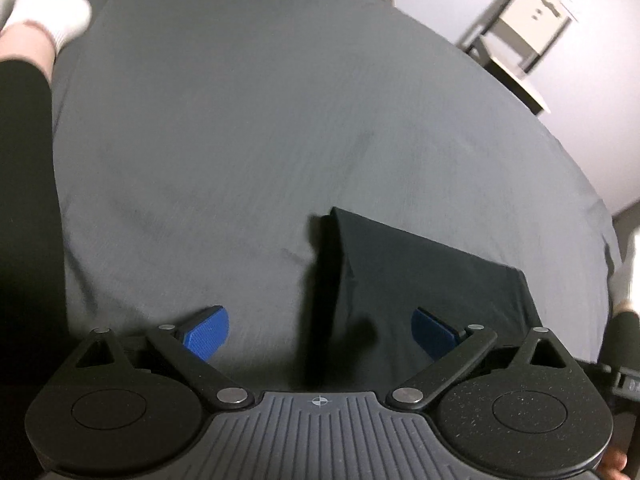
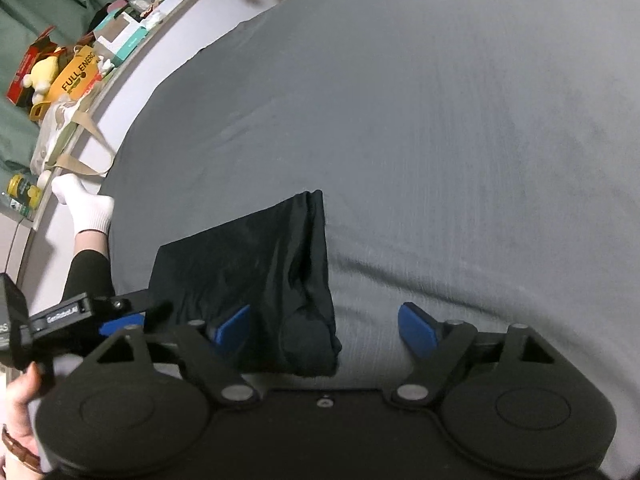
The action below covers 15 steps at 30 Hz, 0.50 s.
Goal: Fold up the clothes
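A grey bedsheet covers a wide bed, smooth with faint creases. A folded black garment lies near its close edge, under both tools. The left gripper and the right gripper hang above it, jaws spread wide, holding nothing. A white-socked foot rests at the bed's side. A cluttered shelf lines the pale wall.

Soft, even indoor light fills both views, dim rather than bright, with no glare. The grey bed sheet reads flat and slightly smeared. In the left wrist view the bedside cabinet is streaked by motion blur. The black folded garment swallows detail, casting a faint shadow. Fisheye distortion bends the edges, and the corners vignette to black.
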Tool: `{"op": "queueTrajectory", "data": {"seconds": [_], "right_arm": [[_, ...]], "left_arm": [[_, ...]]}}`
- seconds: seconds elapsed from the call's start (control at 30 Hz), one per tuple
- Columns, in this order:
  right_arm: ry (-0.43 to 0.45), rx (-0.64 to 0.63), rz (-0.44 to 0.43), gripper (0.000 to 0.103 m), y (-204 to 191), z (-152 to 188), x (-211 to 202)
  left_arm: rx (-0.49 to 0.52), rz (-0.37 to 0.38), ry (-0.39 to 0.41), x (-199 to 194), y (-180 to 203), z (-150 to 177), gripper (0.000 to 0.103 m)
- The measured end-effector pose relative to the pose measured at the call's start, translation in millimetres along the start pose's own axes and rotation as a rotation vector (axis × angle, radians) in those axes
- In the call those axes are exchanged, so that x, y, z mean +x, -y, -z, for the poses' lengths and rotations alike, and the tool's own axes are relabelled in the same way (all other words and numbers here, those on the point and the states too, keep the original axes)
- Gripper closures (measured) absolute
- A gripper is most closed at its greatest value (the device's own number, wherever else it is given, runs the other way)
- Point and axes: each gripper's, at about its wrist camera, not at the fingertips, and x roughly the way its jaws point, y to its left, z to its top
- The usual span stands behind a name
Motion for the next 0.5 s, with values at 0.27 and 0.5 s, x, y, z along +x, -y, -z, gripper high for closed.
{"op": "queueTrajectory", "data": {"seconds": [0.27, 0.5], "right_arm": [[-0.016, -0.037, -0.01, 0.033, -7.5, -7.5, 9.9], [-0.055, -0.051, -0.08, 0.052, -14.7, -10.7, 15.1]], "left_arm": [[-0.014, 0.103, 0.025, 2.6, -0.3, 8.5, 0.039], [0.018, 0.128, 0.008, 7.0, 2.7, 14.0, 0.064]]}}
